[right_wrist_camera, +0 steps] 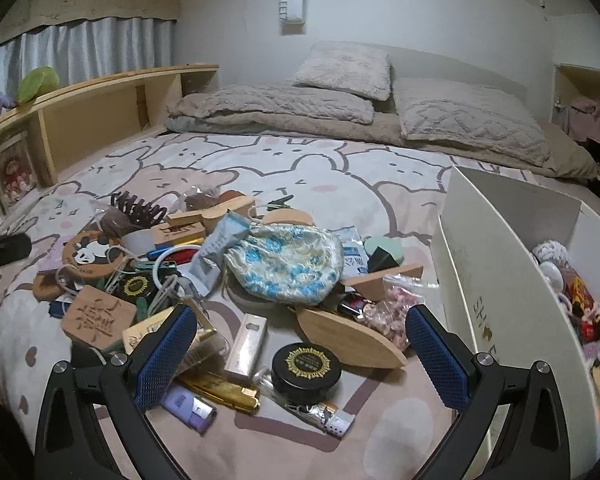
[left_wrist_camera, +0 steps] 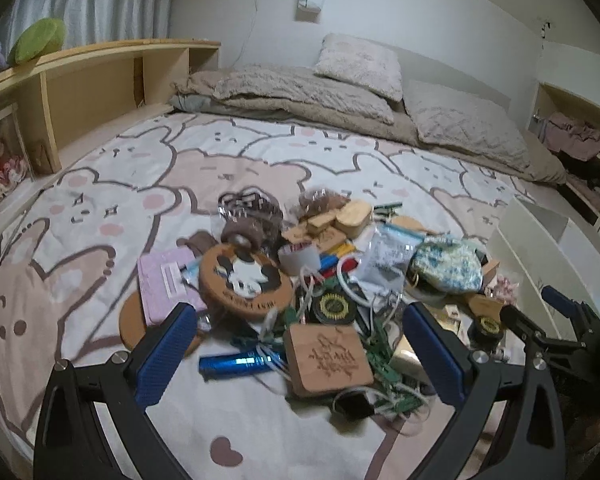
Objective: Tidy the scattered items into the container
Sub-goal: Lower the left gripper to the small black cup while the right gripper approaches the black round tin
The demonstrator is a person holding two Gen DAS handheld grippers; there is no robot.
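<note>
A pile of small items lies on the bed: a carved wooden tile (left_wrist_camera: 327, 358) (right_wrist_camera: 99, 317), a blue tube (left_wrist_camera: 240, 363), a round panda coaster (left_wrist_camera: 245, 278) (right_wrist_camera: 91, 255), a blue floral pouch (left_wrist_camera: 446, 265) (right_wrist_camera: 288, 264), a black round jar (right_wrist_camera: 306, 367) and a lighter (right_wrist_camera: 188, 405). The white box (right_wrist_camera: 500, 280) (left_wrist_camera: 540, 248) stands at the right and holds several items. My left gripper (left_wrist_camera: 300, 354) is open above the tile and tube. My right gripper (right_wrist_camera: 302, 354) is open above the black jar; it also shows in the left wrist view (left_wrist_camera: 534, 314).
The bed sheet (left_wrist_camera: 140, 184) has a bear print. Folded blankets and pillows (right_wrist_camera: 380, 108) lie at the far end. A wooden shelf (left_wrist_camera: 80, 92) runs along the left side. A cubby with clothes (left_wrist_camera: 572, 140) is at the far right.
</note>
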